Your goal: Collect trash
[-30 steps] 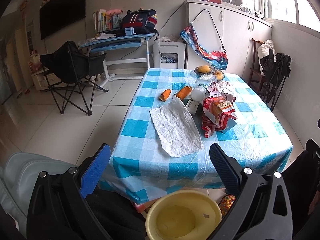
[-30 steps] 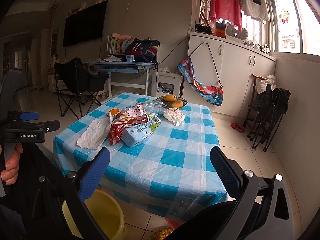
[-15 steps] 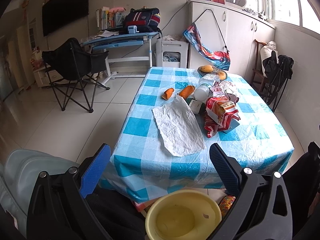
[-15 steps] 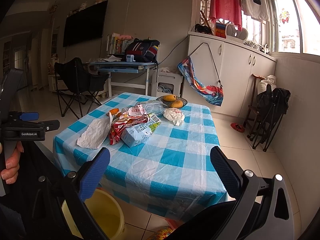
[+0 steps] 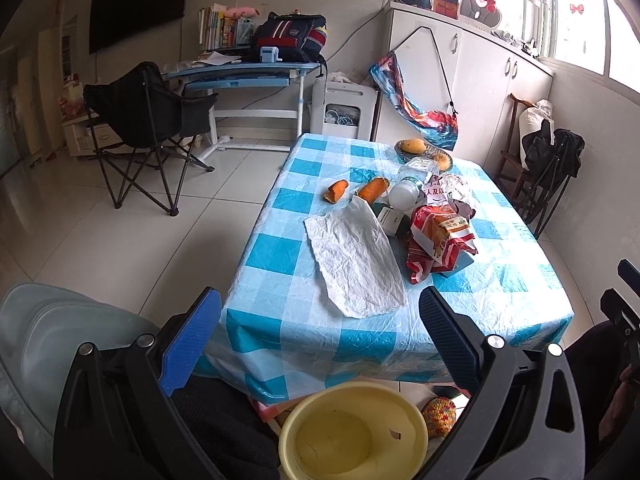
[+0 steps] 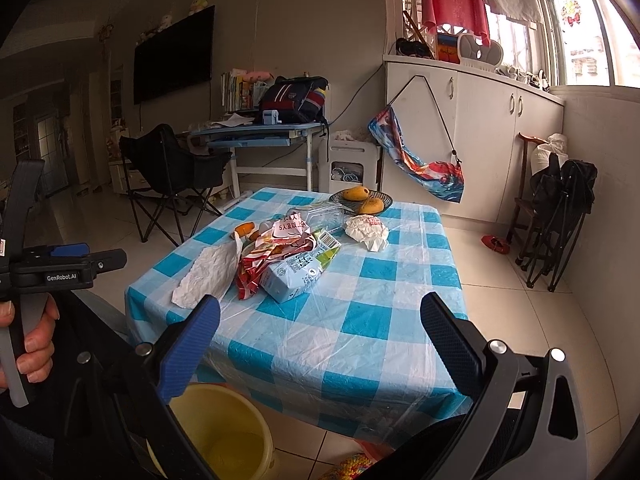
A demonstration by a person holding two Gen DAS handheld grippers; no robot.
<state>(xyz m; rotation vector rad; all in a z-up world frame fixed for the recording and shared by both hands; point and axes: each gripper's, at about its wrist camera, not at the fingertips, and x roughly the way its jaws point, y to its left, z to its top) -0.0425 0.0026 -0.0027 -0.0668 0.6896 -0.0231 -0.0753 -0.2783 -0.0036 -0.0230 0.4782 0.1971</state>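
Note:
Trash lies on the blue-checked table (image 5: 280,248): a crumpled white paper sheet (image 5: 356,256) (image 6: 208,272), a red snack wrapper (image 5: 438,236) (image 6: 276,256), a milk carton (image 6: 300,270), a clear plastic bottle (image 5: 412,186), orange peels (image 5: 354,190) and a balled white wrapper (image 6: 366,232). A yellow bucket (image 5: 352,432) (image 6: 216,428) stands on the floor at the table's near edge. My left gripper (image 5: 320,340) is open and empty above the bucket. My right gripper (image 6: 320,344) is open and empty, short of the table's near corner.
A dark plate with mangoes (image 6: 362,199) sits at the table's far end. A black folding chair (image 5: 144,128) and a blue desk (image 5: 240,76) stand at the left. White cabinets (image 6: 480,140) line the right wall. A folded chair (image 6: 560,216) leans by them.
The left gripper has tilted up slightly, so the table sits a little lower in its view. The right gripper has hardly moved. Both stay open.

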